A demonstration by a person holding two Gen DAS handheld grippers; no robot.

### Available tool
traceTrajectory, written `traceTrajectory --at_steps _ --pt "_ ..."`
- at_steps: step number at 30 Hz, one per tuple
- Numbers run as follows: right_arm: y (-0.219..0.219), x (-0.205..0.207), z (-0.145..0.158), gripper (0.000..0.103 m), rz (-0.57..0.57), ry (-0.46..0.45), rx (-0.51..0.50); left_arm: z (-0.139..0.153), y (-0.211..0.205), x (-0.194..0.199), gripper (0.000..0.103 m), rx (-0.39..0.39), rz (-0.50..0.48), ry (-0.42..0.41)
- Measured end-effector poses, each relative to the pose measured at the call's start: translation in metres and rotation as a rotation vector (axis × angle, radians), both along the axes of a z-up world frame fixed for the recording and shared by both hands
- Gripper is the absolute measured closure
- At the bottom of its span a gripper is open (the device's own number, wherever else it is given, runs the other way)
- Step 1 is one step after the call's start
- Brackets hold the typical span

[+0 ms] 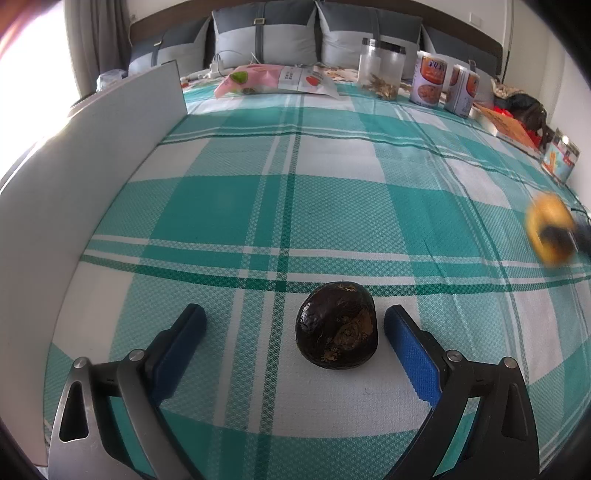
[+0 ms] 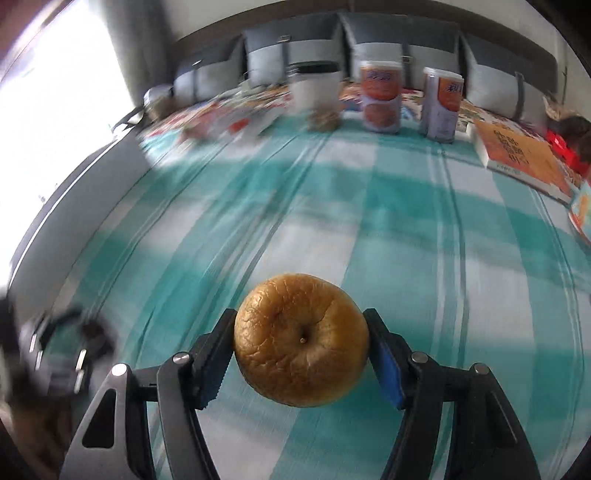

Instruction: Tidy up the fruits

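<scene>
A dark brown wrinkled fruit (image 1: 337, 325) lies on the green-and-white checked cloth (image 1: 295, 206). My left gripper (image 1: 294, 325) is open, its jaws on either side of the fruit, which sits nearer the right finger (image 1: 410, 350) without being squeezed. My right gripper (image 2: 301, 343) is shut on a wrinkled yellow-brown apple (image 2: 301, 339) and holds it above the cloth (image 2: 406, 240). The apple shows blurred at the right edge of the left wrist view (image 1: 550, 229). The left gripper shows blurred at the lower left of the right wrist view (image 2: 66, 350).
A grey board (image 1: 110, 147) stands along the left side. At the back stand a clear jar (image 1: 380, 68), two cans (image 1: 430, 79), snack packets (image 1: 277, 79) and pillows (image 1: 258, 33). A book (image 2: 521, 155) and small boxes (image 1: 559, 158) lie at the right.
</scene>
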State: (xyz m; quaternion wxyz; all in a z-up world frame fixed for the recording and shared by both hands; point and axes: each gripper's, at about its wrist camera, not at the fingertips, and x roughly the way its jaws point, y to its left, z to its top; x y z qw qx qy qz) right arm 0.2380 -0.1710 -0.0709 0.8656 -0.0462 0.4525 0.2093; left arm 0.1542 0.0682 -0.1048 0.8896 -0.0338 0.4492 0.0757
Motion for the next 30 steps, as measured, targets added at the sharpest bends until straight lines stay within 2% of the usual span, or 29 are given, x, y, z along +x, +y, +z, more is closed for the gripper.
traceTrajectory --at_steps 4,7,8,9,10,13,14,30 --pt "0.001 -0.065 -0.01 0.036 -0.026 0.02 -0.008 0.0 0.0 0.001 0.004 0.0 0.0 0.0" --pt "-0.003 -0.085 -0.024 0.033 -0.082 0.005 0.017 0.0 0.0 0.0 0.004 0.001 0.0 0.0" --pt "-0.003 -0.087 -0.031 0.024 -0.111 0.016 0.04 0.0 0.001 -0.001 0.004 0.001 0.0 0.0" --pt "-0.002 -0.089 -0.033 0.019 -0.117 -0.011 0.055 0.0 0.0 0.0 0.004 0.0 0.0 0.0" --pt "0.002 -0.091 -0.035 0.009 -0.123 -0.034 0.046 0.0 0.0 0.0 0.004 0.0 0.0 0.0" --pt "0.027 -0.091 -0.043 0.001 -0.098 -0.043 -0.113 0.0 0.0 0.0 0.004 0.001 0.0 0.0" --pt "0.032 -0.09 -0.043 0.0 -0.093 -0.05 -0.139 0.0 0.0 0.0 0.004 0.0 0.0 0.0" --pt "0.03 -0.089 -0.043 0.0 -0.096 -0.045 -0.132 0.0 0.0 0.0 0.004 0.0 0.0 -0.001"
